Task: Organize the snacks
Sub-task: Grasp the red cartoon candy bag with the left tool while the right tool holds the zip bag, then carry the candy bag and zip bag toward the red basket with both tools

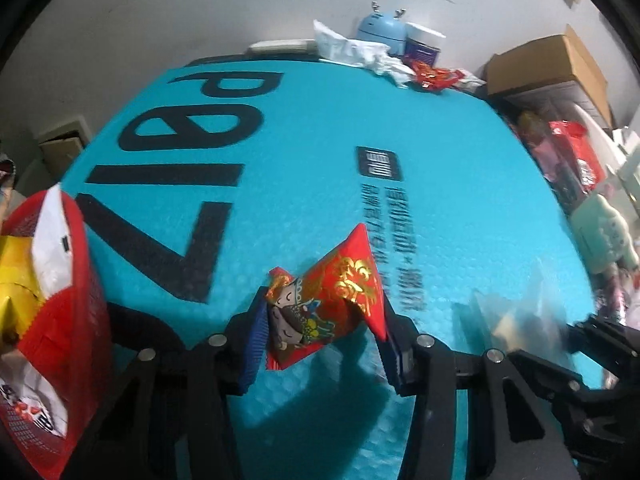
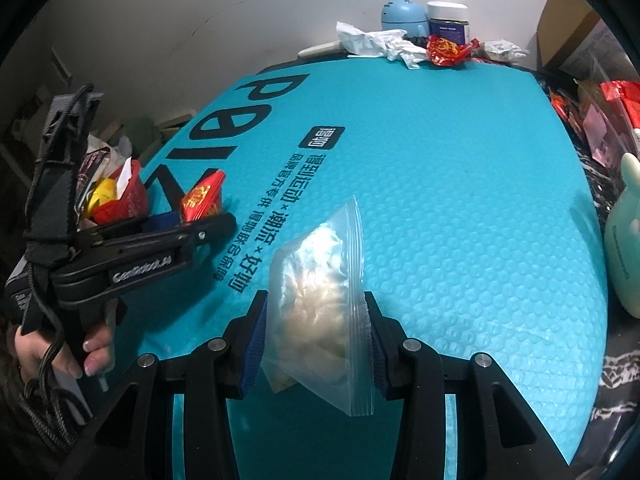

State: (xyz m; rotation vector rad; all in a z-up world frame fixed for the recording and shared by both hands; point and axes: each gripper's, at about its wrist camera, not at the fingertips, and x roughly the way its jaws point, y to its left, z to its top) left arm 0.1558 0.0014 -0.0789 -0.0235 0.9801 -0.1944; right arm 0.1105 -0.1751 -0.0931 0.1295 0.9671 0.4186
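Your left gripper [image 1: 324,320] is clamped on a red snack packet [image 1: 328,304] with gold print and a cartoon figure, both blue pads pressing its sides. The packet sits low in the centre of the left wrist view, held above the teal worktop [image 1: 440,128]. At the left edge of that frame a red mesh basket [image 1: 68,320] already holds a yellow packet [image 1: 16,280] and a white-and-red one [image 1: 48,240].

Your right gripper [image 2: 316,340] is clenched on a clear zip bag [image 2: 320,280] of pale, lumpy pieces; the bag stands upright between the pads, bottom centre of the right wrist view, its sealed strip hanging below the pads.

In that same view, at middle left, you can see your left hand [image 2: 64,344] around the other tool's handle, the red packet poking out just beside the basket.

At the top of both frames, along the far edge of the worktop, lie crumpled white paper [image 2: 376,42], a blue round gadget [image 2: 402,16], a dark jar with a white lid [image 2: 447,20] and a red wrapper [image 2: 448,50]. A cardboard box [image 1: 548,64] stands at the upper right of the left wrist view.
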